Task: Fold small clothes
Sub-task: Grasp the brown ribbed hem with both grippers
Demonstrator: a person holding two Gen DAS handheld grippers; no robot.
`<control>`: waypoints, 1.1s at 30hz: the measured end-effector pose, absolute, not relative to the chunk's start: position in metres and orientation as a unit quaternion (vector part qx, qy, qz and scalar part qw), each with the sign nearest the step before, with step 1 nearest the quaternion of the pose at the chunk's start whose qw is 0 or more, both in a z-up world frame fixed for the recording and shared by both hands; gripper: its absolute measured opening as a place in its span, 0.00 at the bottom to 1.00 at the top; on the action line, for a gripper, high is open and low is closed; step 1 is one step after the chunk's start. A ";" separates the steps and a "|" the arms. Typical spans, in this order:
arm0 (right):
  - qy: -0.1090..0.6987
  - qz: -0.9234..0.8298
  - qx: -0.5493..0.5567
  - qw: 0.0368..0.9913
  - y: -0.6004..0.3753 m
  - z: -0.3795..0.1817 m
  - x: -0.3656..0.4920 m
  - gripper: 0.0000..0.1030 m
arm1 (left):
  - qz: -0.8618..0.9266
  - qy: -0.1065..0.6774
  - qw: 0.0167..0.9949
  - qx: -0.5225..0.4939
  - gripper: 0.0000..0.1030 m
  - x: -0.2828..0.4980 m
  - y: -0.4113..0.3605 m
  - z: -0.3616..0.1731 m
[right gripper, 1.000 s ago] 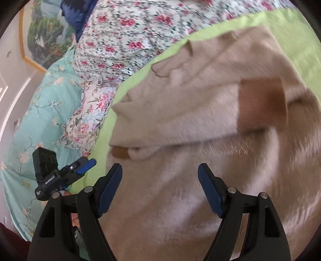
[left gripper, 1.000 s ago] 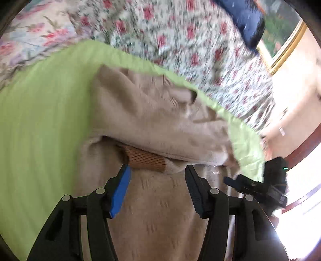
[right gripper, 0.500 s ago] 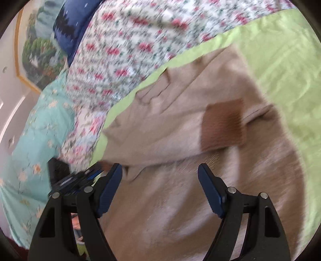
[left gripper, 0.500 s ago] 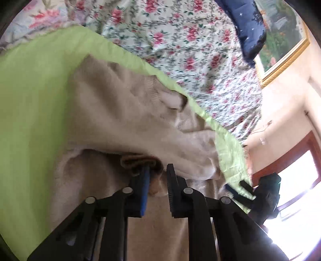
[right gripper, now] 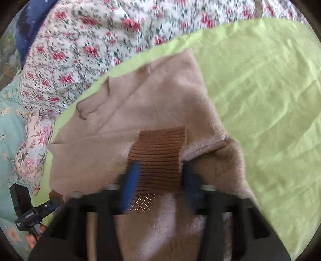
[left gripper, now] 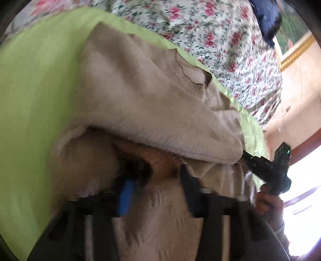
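A small beige fuzzy sweater (left gripper: 140,96) lies on a lime green sheet (left gripper: 34,90), its sleeves folded across the body. My left gripper (left gripper: 154,176) stands open with a brown ribbed cuff (left gripper: 160,160) between its blurred fingers, under the folded sleeve. In the right wrist view the sweater (right gripper: 140,104) shows with the other brown ribbed cuff (right gripper: 158,156) lying on top. My right gripper (right gripper: 160,180) is open, its blue-padded fingers on either side of that cuff, low on the fabric.
A floral quilt (left gripper: 210,34) lies beyond the green sheet, with a dark blue cloth (left gripper: 266,16) and a framed picture at the far corner. A teal floral cover (right gripper: 10,120) lies left in the right wrist view. The other gripper shows at each view's edge.
My left gripper closed near the cuff half a second ago and has opened again around it. My right gripper moved forward and down until its fingers straddle the other cuff.
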State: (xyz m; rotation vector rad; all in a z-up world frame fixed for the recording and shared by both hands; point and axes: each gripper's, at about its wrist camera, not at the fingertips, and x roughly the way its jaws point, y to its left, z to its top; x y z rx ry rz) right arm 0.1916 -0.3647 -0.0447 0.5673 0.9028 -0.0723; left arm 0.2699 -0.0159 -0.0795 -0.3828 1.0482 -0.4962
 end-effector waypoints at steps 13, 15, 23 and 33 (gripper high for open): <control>0.455 -0.077 0.222 0.859 -0.386 -0.037 0.194 0.13 | -0.174 0.500 0.822 -0.208 0.12 0.264 0.029 -0.078; 0.447 -0.084 0.218 0.863 -0.385 -0.032 0.181 0.25 | -0.161 0.497 0.830 -0.194 0.10 0.257 0.036 -0.074; 0.419 -0.057 0.220 0.879 -0.370 -0.005 0.094 0.40 | -0.156 0.498 0.839 -0.155 0.11 0.196 0.062 -0.062; 0.423 -0.060 0.225 0.876 -0.359 0.002 -0.024 0.52 | -0.183 0.503 0.835 -0.126 0.48 0.072 0.065 -0.060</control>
